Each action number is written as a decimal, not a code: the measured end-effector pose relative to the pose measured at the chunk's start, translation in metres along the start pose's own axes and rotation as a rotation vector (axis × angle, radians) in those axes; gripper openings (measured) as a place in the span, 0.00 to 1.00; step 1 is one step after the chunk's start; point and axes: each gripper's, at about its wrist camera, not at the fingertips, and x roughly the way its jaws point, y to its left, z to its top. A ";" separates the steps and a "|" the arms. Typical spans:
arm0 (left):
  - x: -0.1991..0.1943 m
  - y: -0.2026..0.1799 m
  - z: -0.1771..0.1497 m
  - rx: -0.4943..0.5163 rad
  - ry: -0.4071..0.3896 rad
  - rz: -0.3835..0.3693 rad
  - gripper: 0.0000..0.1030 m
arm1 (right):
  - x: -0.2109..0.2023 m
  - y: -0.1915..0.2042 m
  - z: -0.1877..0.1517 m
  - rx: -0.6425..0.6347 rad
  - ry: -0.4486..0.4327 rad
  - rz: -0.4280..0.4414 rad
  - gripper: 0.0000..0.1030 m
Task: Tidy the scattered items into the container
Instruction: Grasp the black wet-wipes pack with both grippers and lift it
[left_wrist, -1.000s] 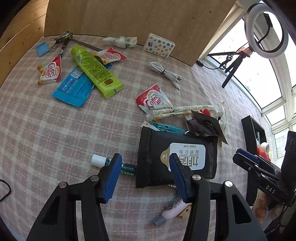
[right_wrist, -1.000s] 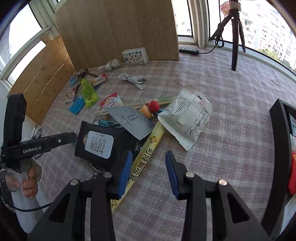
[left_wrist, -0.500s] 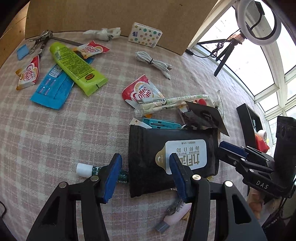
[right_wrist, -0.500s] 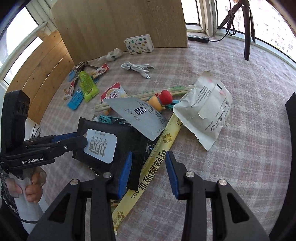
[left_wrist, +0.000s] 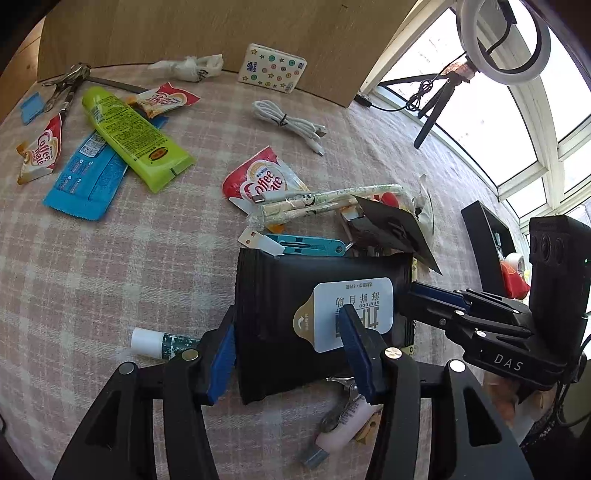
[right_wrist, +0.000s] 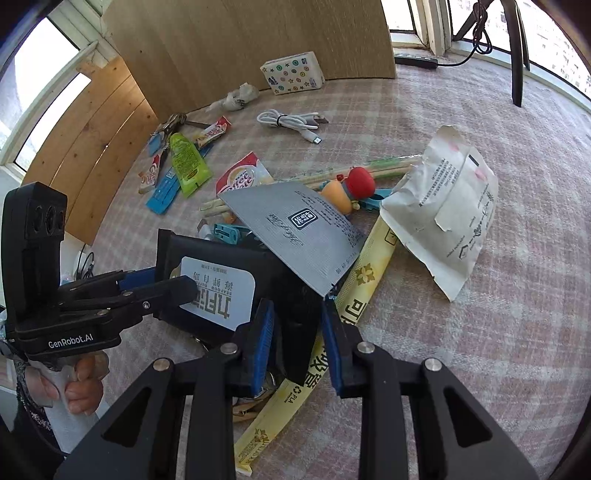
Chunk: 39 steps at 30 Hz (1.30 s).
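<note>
A black wet-wipe pack (left_wrist: 317, 314) with a white label lies on the checked cloth, on top of a heap of items. My left gripper (left_wrist: 288, 350) is open, its blue pads straddling the pack's near edge. My right gripper (right_wrist: 295, 343) is open around the pack's other end (right_wrist: 299, 306); it also shows in the left wrist view (left_wrist: 436, 299). The black container (left_wrist: 484, 240) stands at the far right with a red-and-white item inside.
A green tube (left_wrist: 136, 136), blue sachet (left_wrist: 88, 173), Coffee-mate packets (left_wrist: 262, 181), white cable (left_wrist: 291, 123), tissue pack (left_wrist: 273, 66), chopsticks (left_wrist: 325, 203), grey pouch (right_wrist: 295, 229), white paper bag (right_wrist: 447, 206), yellow sleeve (right_wrist: 332, 325) and lip balm (left_wrist: 159, 341) lie scattered.
Both grippers have moved in on the black pack from opposite ends. The right gripper's pads now straddle its corner; the left's pads reach over its near edge.
</note>
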 end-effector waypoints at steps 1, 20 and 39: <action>0.000 0.000 0.000 -0.001 0.000 -0.002 0.47 | 0.001 -0.003 0.001 0.010 0.006 0.009 0.27; -0.021 -0.005 -0.006 -0.011 -0.068 -0.006 0.12 | -0.005 -0.004 -0.003 0.047 -0.007 0.061 0.02; -0.062 -0.085 -0.006 0.070 -0.158 -0.054 0.09 | -0.093 -0.024 -0.022 0.078 -0.137 0.072 0.01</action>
